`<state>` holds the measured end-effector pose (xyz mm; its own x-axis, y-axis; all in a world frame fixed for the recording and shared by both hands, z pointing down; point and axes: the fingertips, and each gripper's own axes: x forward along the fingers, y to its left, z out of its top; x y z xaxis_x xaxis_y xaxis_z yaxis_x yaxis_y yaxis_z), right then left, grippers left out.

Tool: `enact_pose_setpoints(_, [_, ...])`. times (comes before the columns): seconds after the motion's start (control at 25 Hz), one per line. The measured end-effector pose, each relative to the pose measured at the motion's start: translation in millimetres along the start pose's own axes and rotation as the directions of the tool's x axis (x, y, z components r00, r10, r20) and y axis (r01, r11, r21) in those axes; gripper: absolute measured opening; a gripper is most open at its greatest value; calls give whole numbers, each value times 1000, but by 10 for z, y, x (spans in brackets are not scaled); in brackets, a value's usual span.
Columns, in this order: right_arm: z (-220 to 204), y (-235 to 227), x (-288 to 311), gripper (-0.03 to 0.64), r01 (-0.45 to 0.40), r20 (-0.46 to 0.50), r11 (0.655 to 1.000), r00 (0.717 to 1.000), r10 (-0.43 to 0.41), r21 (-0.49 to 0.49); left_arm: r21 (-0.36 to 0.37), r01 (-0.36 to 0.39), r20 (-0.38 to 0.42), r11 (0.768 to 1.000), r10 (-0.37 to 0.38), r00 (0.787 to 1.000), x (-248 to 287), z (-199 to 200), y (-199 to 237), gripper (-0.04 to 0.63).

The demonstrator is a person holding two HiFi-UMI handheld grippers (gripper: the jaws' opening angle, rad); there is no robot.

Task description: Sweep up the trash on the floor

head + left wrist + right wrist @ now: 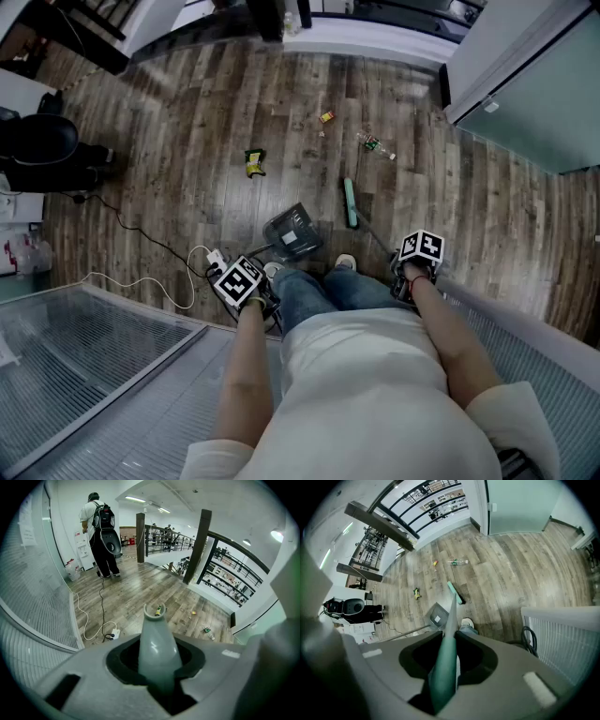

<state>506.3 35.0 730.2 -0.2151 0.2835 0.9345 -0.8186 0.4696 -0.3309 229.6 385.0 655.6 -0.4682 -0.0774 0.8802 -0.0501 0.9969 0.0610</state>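
Observation:
On the wooden floor lie a yellow-green wrapper (254, 162), a small yellow scrap (326, 116) and a plastic bottle (377, 145). My left gripper (242, 281) is shut on the grey dustpan handle (157, 644); the dustpan (292, 231) rests on the floor before my feet. My right gripper (419, 253) is shut on the teal broom handle (447, 644), and the broom head (350, 203) lies right of the dustpan. The right gripper view shows the broom head (455, 592), dustpan (438, 614), wrapper (416, 592) and bottle (458, 562). The left gripper view shows the wrapper (158, 610) past the handle's tip.
A white power strip (212, 256) with trailing cables lies left of my feet. A black chair (42, 150) stands far left. Grated panels border the floor on both sides. A person with a backpack (103, 527) stands far off, and a dark column (197, 545) rises by a railing.

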Motion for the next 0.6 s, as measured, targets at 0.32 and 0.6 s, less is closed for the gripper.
enact_pose_setpoints(0.32, [4,-8,23,98,0,-2,1000,1000,0,-5,0,3,-7,1000,-3,1000,39,-17,13,104])
enact_pose_setpoints(0.6, [-4,-25,21,98,-2,-1,1000,1000,2,-7,2,2,-6,1000,-2,1000,54,-32,16,104])
